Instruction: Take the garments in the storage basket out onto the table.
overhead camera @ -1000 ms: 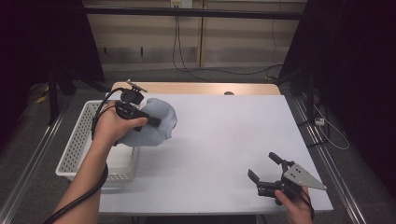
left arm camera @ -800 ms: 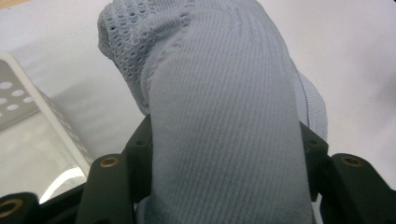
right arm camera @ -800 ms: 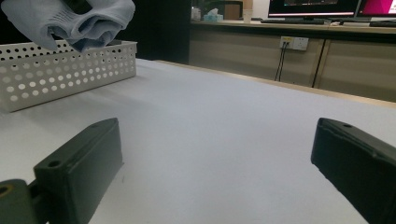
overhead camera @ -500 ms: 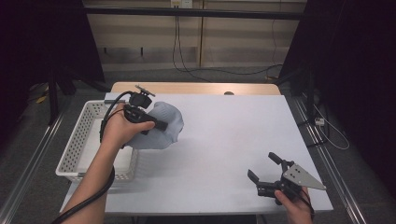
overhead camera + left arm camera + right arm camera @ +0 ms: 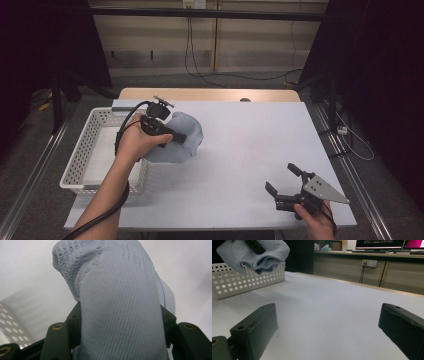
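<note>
A pale blue knitted cloth (image 5: 180,140) hangs bunched in the air over the table's left part, just right of the white basket (image 5: 85,150). My left gripper (image 5: 176,137) is shut on the cloth; in the left gripper view the ribbed fabric (image 5: 120,302) bulges up between the two black jaws. My right gripper (image 5: 282,186) rests low near the table's front right edge, open, with nothing between its jaws. In the right gripper view the cloth (image 5: 254,255) hangs at the far upper left above the basket (image 5: 244,280).
The white perforated basket stands at the table's left edge with a pale lining inside. The white table top (image 5: 250,135) spreads between the two grippers. A black cable (image 5: 120,140) trails from the left gripper down along the forearm.
My left gripper has carried the cloth rightward and a little toward the front, away from the basket. The right gripper has stayed put and open.
</note>
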Demonstrator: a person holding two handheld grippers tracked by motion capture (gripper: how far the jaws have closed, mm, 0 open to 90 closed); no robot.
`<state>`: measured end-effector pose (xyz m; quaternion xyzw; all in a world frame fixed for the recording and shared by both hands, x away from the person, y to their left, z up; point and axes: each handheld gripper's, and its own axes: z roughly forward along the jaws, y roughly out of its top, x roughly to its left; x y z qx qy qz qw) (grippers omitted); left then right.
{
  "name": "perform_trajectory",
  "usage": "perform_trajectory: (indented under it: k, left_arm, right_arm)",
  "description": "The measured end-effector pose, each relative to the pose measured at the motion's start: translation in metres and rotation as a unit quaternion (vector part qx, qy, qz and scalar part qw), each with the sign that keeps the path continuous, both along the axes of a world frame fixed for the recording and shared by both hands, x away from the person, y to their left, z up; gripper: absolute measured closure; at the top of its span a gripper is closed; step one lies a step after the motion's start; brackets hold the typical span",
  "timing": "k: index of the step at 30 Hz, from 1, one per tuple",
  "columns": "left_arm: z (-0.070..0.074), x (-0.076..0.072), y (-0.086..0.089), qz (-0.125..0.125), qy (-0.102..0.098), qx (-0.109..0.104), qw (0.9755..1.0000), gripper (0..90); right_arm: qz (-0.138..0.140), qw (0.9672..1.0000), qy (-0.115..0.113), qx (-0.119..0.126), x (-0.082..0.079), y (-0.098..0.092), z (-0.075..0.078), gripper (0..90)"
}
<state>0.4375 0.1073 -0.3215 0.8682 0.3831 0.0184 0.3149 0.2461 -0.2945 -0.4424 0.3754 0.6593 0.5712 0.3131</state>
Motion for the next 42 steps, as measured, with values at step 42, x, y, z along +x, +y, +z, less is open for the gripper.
perform_trajectory:
  k: [42]
  left_arm:
    - [-0.049, -0.018, -0.046, -0.046, -0.010, -0.012, 0.9988, 39.7]
  right_arm:
    - [0.000, 1.0000, 0.001, -0.004, 0.000, -0.001, 0.001, 1.6]
